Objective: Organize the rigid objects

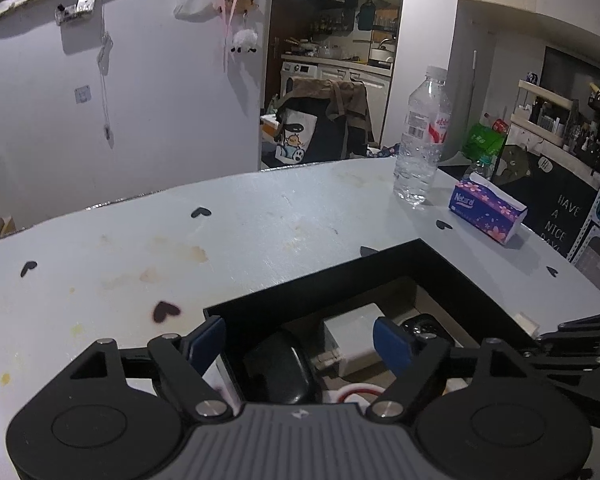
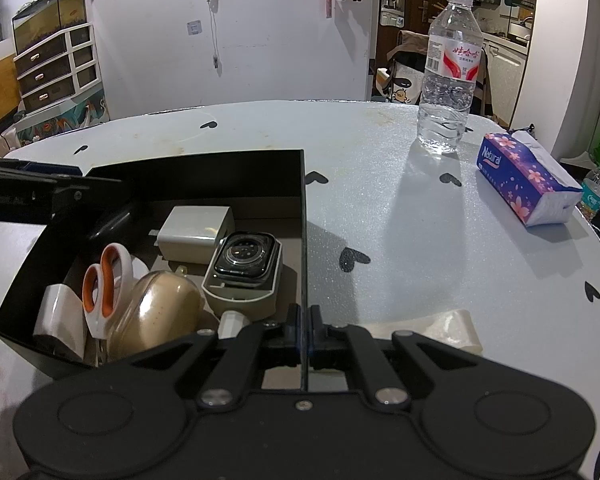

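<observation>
With the scissors (image 2: 102, 280), charger (image 2: 194, 232) and watch (image 2: 246, 260) already in the black box (image 2: 236, 172), the task looks nearly done (left gripper (image 1: 300, 344) spread empty above it, right gripper (image 2: 304, 320) pinching its wall).

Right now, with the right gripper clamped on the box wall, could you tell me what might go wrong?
1. The right gripper pinches only the thin wall of the black box; pulling could tip it and shift the smartwatch and scissors.
2. The open left gripper hangs over the box and could bump the white charger.
</observation>
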`<state>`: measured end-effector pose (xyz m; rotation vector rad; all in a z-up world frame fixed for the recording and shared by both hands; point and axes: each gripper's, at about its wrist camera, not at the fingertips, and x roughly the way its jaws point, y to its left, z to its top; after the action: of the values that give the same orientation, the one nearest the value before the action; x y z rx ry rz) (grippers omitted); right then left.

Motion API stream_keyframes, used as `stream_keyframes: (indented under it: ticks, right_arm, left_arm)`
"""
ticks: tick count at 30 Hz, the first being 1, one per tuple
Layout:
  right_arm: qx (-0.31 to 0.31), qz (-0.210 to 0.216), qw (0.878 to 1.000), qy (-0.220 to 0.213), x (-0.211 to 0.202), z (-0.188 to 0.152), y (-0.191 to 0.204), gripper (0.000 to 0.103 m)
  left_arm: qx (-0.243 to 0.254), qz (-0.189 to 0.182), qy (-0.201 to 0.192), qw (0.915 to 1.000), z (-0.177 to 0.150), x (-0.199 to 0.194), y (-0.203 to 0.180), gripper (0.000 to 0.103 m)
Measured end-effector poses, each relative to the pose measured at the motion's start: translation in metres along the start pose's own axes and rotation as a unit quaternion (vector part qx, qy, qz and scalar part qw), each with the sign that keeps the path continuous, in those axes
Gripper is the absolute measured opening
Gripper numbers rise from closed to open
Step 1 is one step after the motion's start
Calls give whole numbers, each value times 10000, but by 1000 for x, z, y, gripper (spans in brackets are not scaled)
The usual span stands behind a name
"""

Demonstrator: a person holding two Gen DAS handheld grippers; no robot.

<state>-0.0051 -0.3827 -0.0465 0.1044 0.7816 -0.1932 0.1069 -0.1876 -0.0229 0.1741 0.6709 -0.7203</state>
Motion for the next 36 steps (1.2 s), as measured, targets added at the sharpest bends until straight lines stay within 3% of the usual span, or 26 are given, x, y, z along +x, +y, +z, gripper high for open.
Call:
stream_keyframes:
  ticks: [5, 16, 20, 32, 36]
  right_arm:
    - [-1, 0, 10000, 1, 0, 0, 0, 4]
    - [12, 11, 10000, 1, 0, 0, -1, 4]
    - [7, 6, 10000, 1, 0, 0, 0, 4]
    - [10, 9, 10000, 0, 0, 0, 0, 4]
    - [11, 23, 10000, -8, 0, 1, 1, 3]
  left_arm:
    - [-119, -88, 128, 9998, 1, -5, -1, 83]
    - [-315, -254, 235, 9989, 1, -28, -9, 101]
    - [-314, -297, 244, 9988, 0, -40, -12, 103]
    - [-559, -57, 277, 9980, -11, -66, -14, 103]
    - [-761, 172, 235, 9967, -15, -70, -13, 103]
